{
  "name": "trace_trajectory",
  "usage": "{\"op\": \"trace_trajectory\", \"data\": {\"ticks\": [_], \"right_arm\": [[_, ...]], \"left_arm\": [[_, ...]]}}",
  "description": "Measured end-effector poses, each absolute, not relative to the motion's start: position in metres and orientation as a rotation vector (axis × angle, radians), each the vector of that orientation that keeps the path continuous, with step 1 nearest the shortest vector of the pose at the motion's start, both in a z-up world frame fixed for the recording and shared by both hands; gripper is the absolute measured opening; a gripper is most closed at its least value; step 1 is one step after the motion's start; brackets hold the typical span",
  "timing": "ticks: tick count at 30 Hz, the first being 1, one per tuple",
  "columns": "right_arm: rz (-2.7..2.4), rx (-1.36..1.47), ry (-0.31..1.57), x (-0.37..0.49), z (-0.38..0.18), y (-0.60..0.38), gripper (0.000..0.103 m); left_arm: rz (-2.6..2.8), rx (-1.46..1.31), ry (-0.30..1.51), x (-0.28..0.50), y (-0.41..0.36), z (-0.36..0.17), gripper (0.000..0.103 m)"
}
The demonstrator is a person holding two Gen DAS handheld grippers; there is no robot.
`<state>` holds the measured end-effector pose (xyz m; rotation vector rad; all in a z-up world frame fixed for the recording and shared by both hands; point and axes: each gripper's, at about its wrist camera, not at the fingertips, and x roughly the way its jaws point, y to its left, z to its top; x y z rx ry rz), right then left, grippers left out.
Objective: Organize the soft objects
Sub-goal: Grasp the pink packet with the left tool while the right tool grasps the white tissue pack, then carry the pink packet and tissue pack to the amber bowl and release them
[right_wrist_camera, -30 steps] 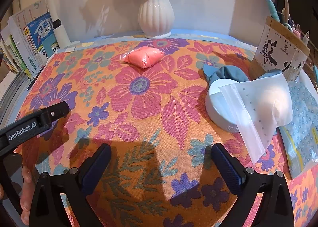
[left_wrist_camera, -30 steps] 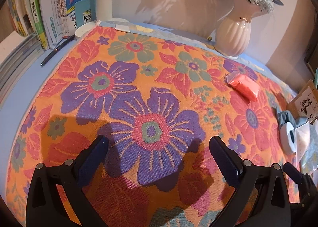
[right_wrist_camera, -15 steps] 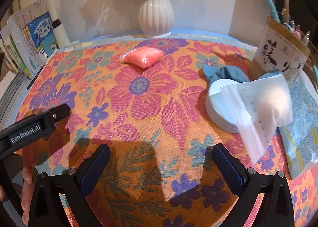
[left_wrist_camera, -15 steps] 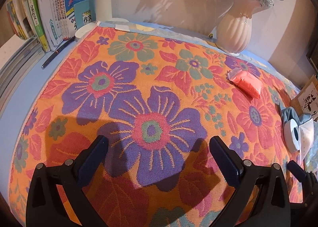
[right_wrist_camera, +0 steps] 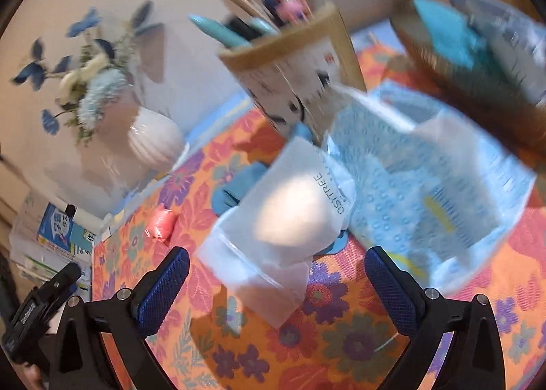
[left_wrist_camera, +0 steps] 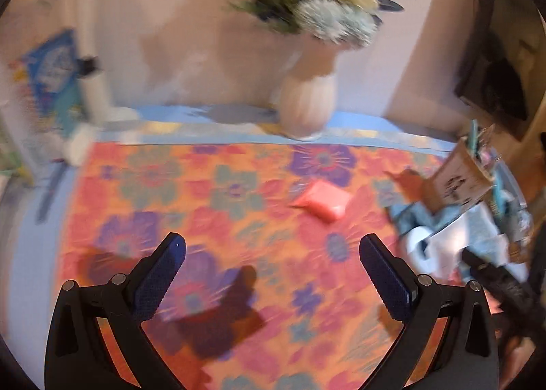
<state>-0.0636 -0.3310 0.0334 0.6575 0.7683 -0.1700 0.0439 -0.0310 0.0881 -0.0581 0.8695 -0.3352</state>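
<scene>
right gripper [right_wrist_camera: 277, 282] has swung toward the clear pouch [right_wrist_camera: 273, 219] — jaws spread.

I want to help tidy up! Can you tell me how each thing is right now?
Left gripper: open, empty.
Right gripper: open, empty.
Small pink soft packet: lying flat on the flowered cloth.
Clear plastic bag with a white pad: lying down, untouched.
White ribbed vase: upright.
Brown pen holder: full of pens.

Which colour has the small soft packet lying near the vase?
Pink-coral packet; the left wrist view shows it best.
</scene>
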Motion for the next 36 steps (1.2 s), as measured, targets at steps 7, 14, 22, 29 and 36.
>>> {"op": "trace_trajectory", "data": {"ticks": [7, 14, 22, 29, 36], "right_arm": [[-0.163, 0.651, 0.786, -0.049, 0.024, -0.332, 0.103], [-0.145, 0.600, 0.710, -0.045, 0.021, -0.329, 0.068], [-0.131, 0.561, 0.634, -0.069, 0.034, -0.327, 0.046], [0.003, 0.480, 0.593, -0.098, 0.065, -0.298, 0.046], [0.314, 0.222, 0.770, -0.098, 0.063, -0.229, 0.046]], "left_arm": [[-0.411, -0.068, 0.967, 0.099, -0.094, 0.035, 0.102], [-0.375, 0.046, 0.935, 0.113, -0.131, 0.015, 0.066], [-0.381, 0.073, 0.830, 0.082, -0.119, 0.040, 0.041], [-0.392, 0.071, 0.721, 0.033, -0.093, 0.088, 0.041], [-0.345, 0.062, 0.583, -0.020, -0.030, 0.158, 0.041]]}}
